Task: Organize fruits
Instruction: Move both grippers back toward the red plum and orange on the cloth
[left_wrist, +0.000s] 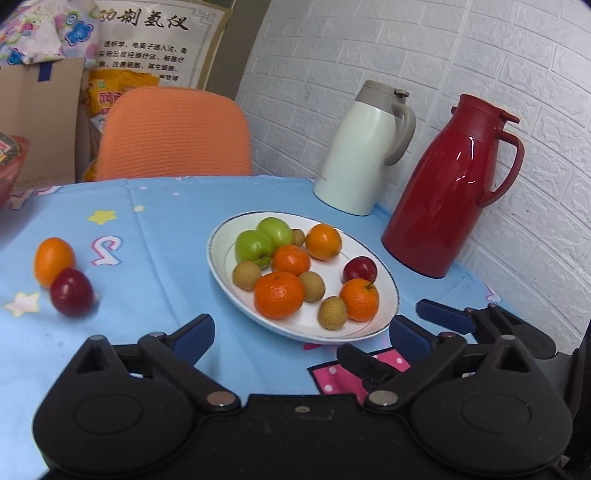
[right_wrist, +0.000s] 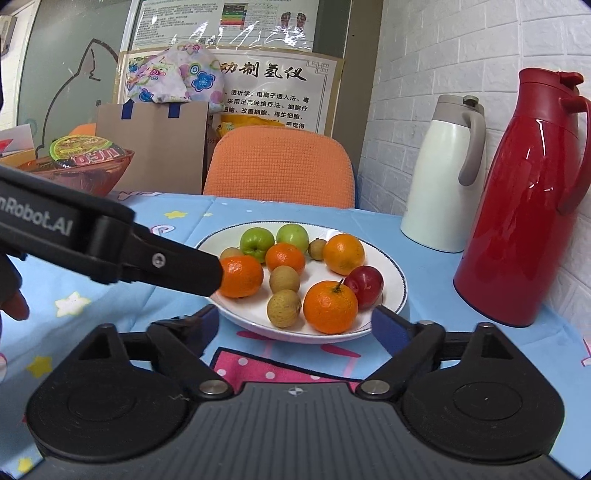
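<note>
A white oval plate (left_wrist: 373, 325) on the blue tablecloth holds oranges, two green apples (left_wrist: 255, 247), a red plum (left_wrist: 360, 269) and several small brown longans. An orange (left_wrist: 53, 260) and a red plum (left_wrist: 71, 292) lie loose on the cloth at the left. My left gripper (left_wrist: 299, 332) is open and empty at the plate's near rim. My right gripper (right_wrist: 295, 328) is open and empty, its fingers on either side of the near rim of the plate (right_wrist: 397, 273). The left gripper's arm (right_wrist: 110, 243) reaches in from the left toward the plate.
A white thermos (left_wrist: 364, 155) and a red thermos (left_wrist: 448, 188) stand by the brick wall at the right. An orange chair (left_wrist: 173, 133) is behind the table. A red bowl with a noodle cup (right_wrist: 85, 162) and a cardboard box (right_wrist: 155, 147) sit at the far left.
</note>
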